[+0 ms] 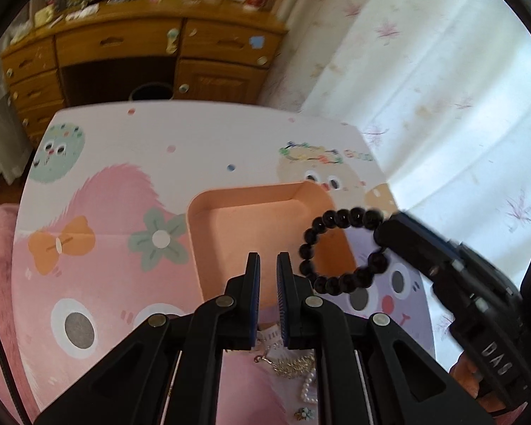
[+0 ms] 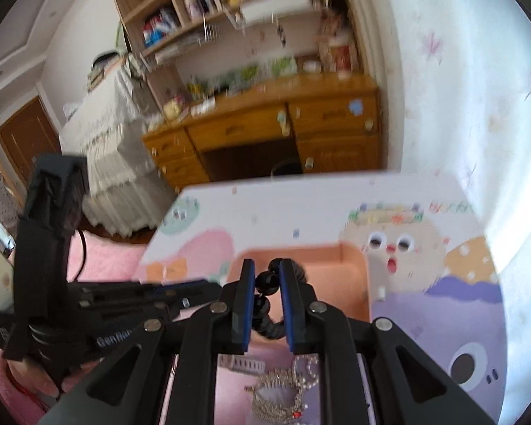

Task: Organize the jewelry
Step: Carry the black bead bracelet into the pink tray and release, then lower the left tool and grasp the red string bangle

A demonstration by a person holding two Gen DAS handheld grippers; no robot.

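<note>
My right gripper (image 2: 267, 279): fingers pinching black bead bracelet (image 1: 343, 249), loop hanging in air over near right corner of peach tray (image 1: 209, 219). My left gripper (image 1: 268, 260): fingers nearly together, narrow gap, nothing between; poised over tray's near edge, just beside bracelet. Tray rests on cartoon-print table (image 1: 106, 184). Gold chain (image 1: 293, 364) and pearl string (image 1: 309, 387) lie on table below my left fingers. Tiara (image 2: 283, 396) lies below my right fingers. Wooden desk (image 1: 124, 53) behind table; curtain (image 1: 442, 88) at right.

Bracelet (image 1: 343, 248) above tray (image 1: 230, 219) on table (image 1: 124, 148)
</note>
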